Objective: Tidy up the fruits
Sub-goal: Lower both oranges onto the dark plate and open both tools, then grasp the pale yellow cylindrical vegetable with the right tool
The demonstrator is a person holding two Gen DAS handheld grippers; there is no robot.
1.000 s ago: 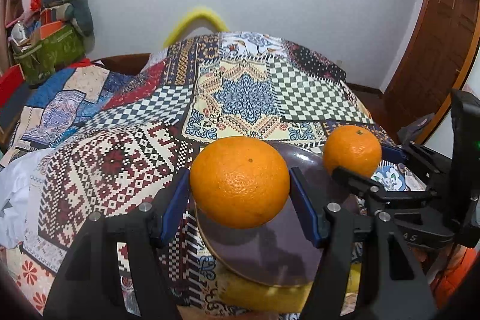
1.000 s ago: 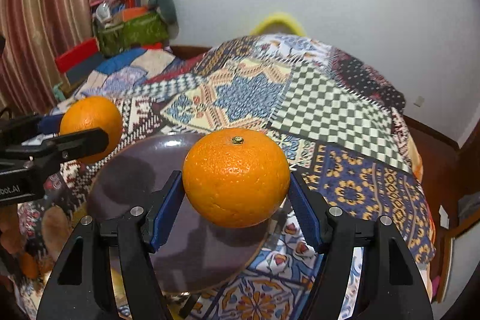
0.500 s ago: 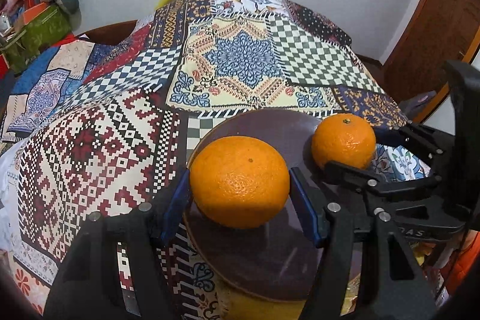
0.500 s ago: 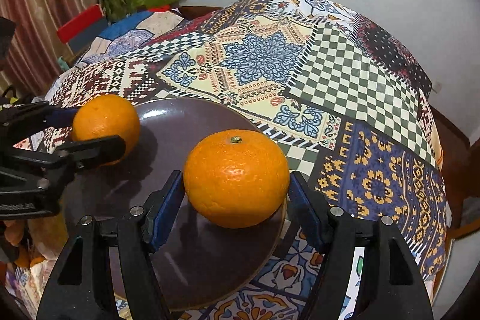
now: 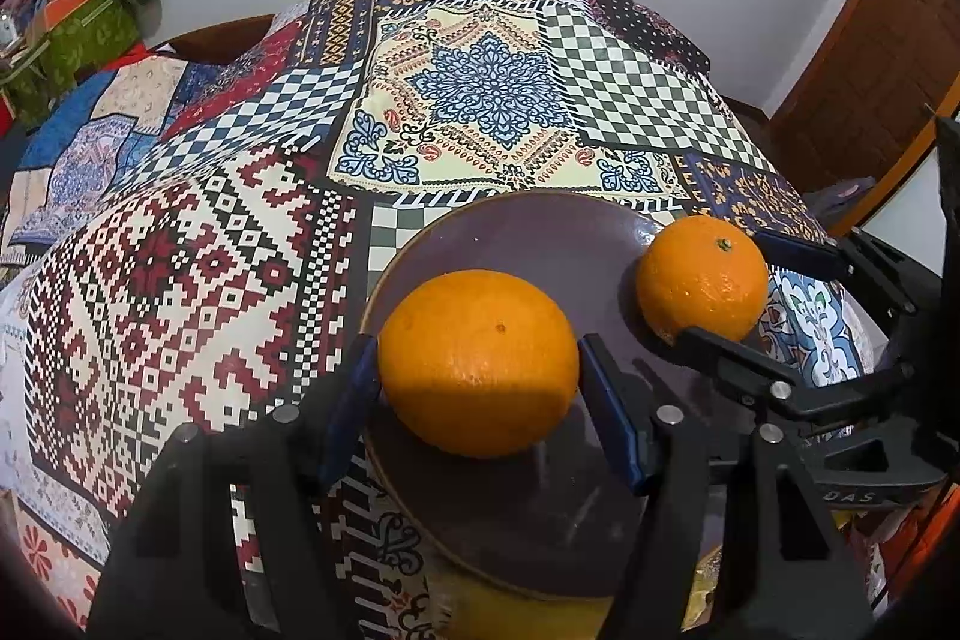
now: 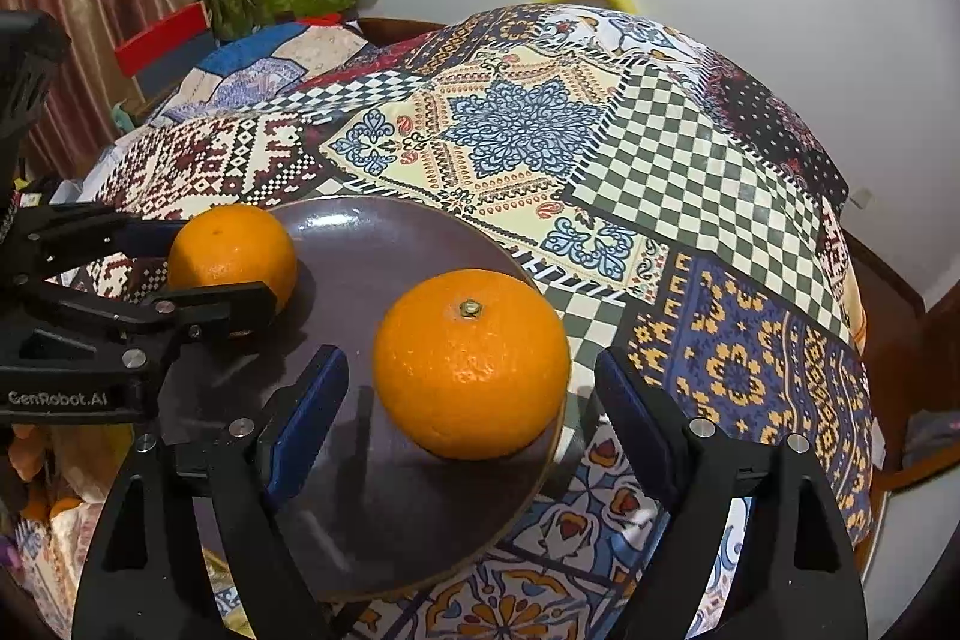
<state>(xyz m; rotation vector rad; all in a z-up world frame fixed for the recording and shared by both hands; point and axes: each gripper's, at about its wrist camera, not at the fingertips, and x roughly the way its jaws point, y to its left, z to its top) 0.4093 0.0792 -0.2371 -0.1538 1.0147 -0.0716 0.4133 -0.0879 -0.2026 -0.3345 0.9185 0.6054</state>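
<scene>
— Where are the oranges?
— Both sit on the dark plate point(image 6: 384, 244). My left gripper point(image 5: 478, 376) clamps one orange point(image 5: 478, 361); my right gripper point(image 6: 471, 388) stands spread, pads clear of the other orange point(image 6: 471, 361).
— Underneath?
— A patchwork tablecloth point(image 6: 690, 172).

Glossy plate point(image 6: 384, 244), dimpled orange point(image 6: 471, 361)
</scene>
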